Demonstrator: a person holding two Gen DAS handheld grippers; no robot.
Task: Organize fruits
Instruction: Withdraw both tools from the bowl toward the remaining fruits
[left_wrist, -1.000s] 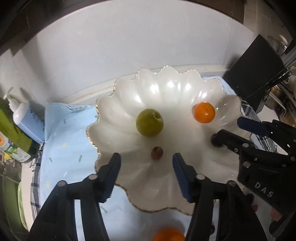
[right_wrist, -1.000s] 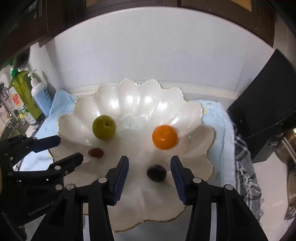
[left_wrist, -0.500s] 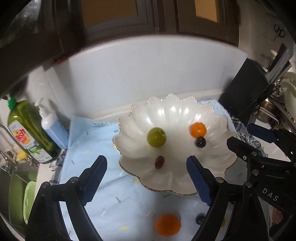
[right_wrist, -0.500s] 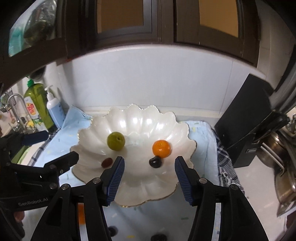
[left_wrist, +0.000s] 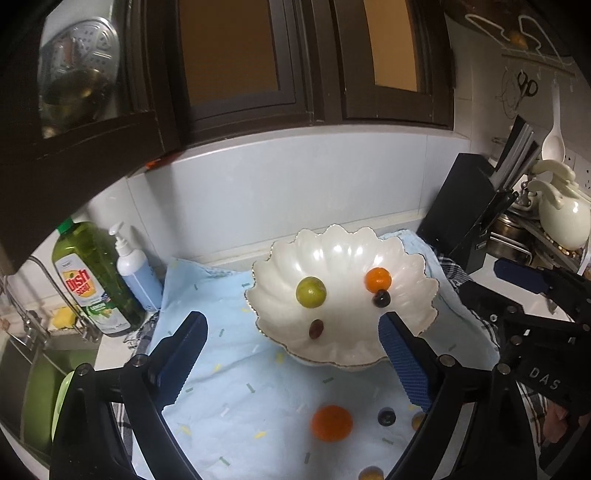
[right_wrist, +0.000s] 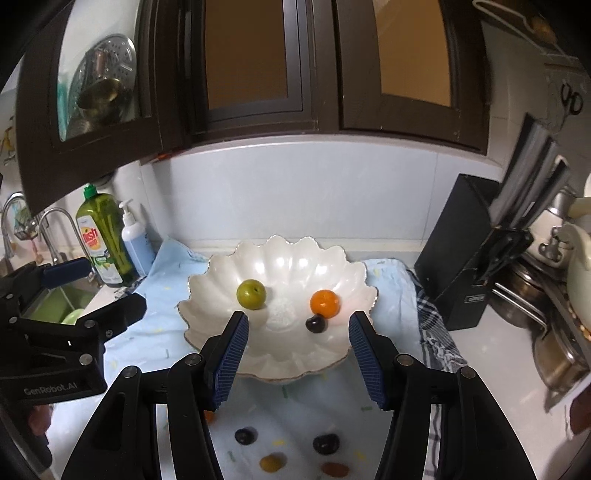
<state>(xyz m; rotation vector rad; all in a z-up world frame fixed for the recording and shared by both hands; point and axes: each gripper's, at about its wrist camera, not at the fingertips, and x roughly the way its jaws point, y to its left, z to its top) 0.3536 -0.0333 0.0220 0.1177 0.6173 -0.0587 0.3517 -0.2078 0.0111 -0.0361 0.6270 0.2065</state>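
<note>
A white scalloped bowl (left_wrist: 343, 243) (right_wrist: 280, 251) sits on a light blue cloth (left_wrist: 229, 369). In it lie a green fruit (left_wrist: 311, 292) (right_wrist: 251, 293), an orange (left_wrist: 378, 279) (right_wrist: 324, 303), a dark plum (left_wrist: 381, 298) (right_wrist: 316, 324) and a brown date (left_wrist: 316, 328). On the cloth in front lie another orange (left_wrist: 331, 423), a dark berry (left_wrist: 386, 418) and several small fruits (right_wrist: 325, 443). My left gripper (left_wrist: 291, 362) is open and empty, above the cloth. My right gripper (right_wrist: 297, 360) is open and empty, in front of the bowl.
A green dish-soap bottle (left_wrist: 92, 280) and a blue pump bottle (left_wrist: 136, 269) stand at the left by a sink (right_wrist: 55, 299). A black knife block (right_wrist: 465, 254) and pots (right_wrist: 546, 306) stand at the right. Dark cabinets (right_wrist: 258, 74) hang above.
Both grippers have pulled up and back from the bowl and opened wider. The dark plum stays in the bowl beside the orange. Fruits on the cloth have come into view.
</note>
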